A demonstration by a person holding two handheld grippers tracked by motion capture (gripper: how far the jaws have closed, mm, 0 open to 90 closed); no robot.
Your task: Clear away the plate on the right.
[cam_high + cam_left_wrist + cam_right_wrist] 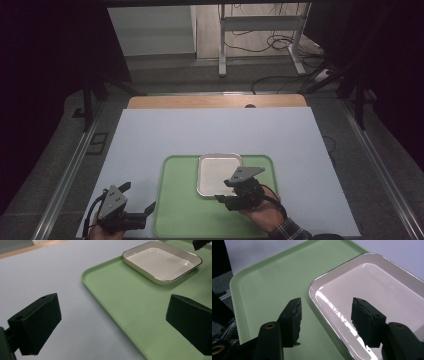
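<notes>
A pale green tray (175, 210) lies on the white table cover, near the front edge. A white square dish (220, 172) with a metal-coloured rim sits empty on the tray's far half. My right gripper (222, 199) is open at the dish's near edge. In the right gripper view its jaws (329, 315) straddle the rim of the dish (382, 290), one over the tray (274, 277) and one over the dish's inside. My left gripper (137, 196) is open at the tray's left edge. Its left jaw is over the cover and its right jaw over the tray (130, 300). Neither holds anything.
The white cover (215, 130) leaves wide bare room behind and beside the tray. A wooden table edge (215, 101) shows at the back. Metal rails (75, 165) run along both sides. Desk legs and cables (272, 42) are on the floor beyond.
</notes>
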